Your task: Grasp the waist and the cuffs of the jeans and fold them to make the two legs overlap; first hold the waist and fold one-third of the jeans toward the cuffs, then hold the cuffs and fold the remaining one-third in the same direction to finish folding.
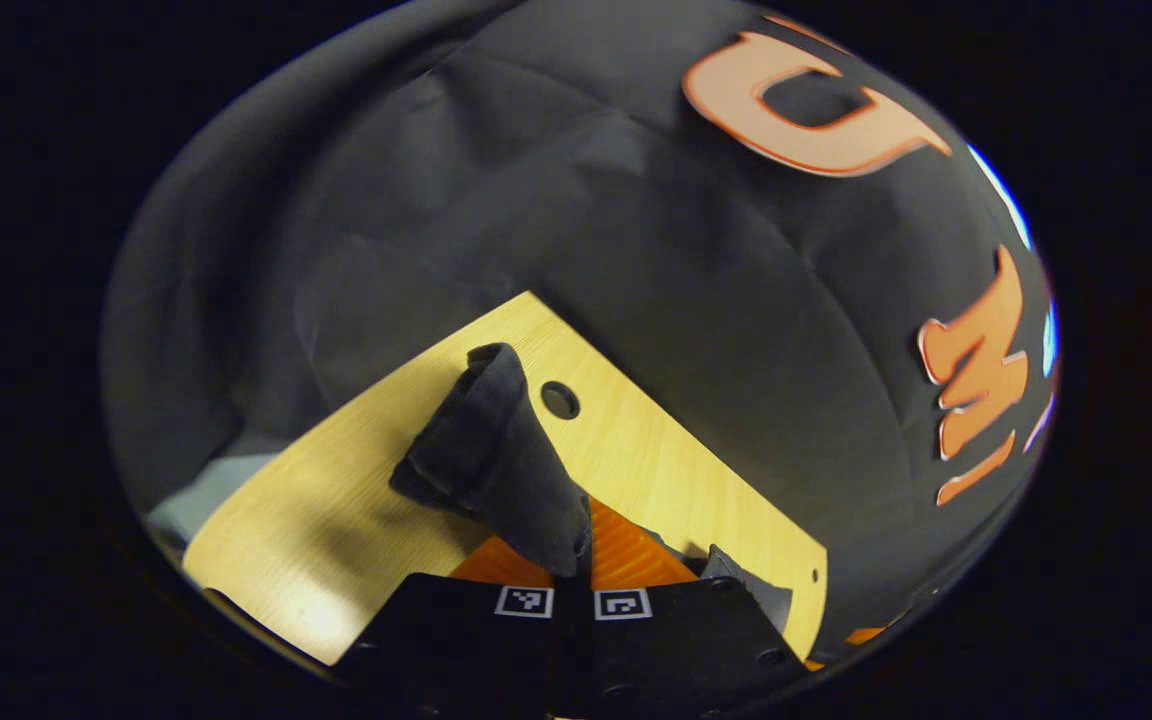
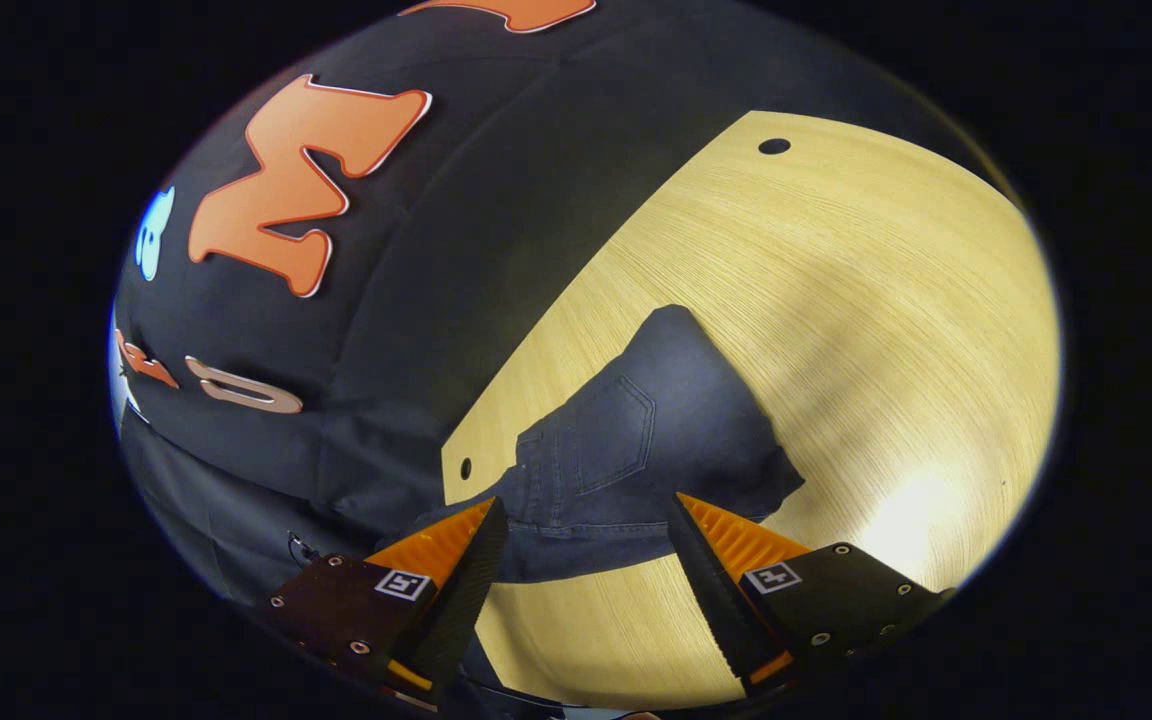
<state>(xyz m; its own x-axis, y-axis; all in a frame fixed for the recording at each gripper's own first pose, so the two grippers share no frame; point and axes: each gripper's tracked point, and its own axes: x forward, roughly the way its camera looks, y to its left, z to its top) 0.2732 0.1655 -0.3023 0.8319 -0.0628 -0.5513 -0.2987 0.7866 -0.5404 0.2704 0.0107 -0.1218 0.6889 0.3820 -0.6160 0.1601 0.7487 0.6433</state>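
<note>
Left gripper [image 1: 572, 570] pinched on a fold of dark jeans [image 1: 496, 450], cloth rising toward 11 o'clock over the wooden surface [image 1: 336, 500]. Right gripper [image 2: 586, 545] spread wide above the jeans [image 2: 626, 440], waist and back pocket lying at 12 o'clock between the fingers

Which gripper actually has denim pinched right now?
The left gripper: its fingers are closed on a bunched fold of the jeans. The right gripper is open above them.

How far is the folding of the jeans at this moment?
Early stage. In hand: the left gripper is shut on a bunch of the jeans, lifted off the table. The right gripper is open above the waist, nothing gripped. Left: overlapping the legs and both third-folds.
</note>
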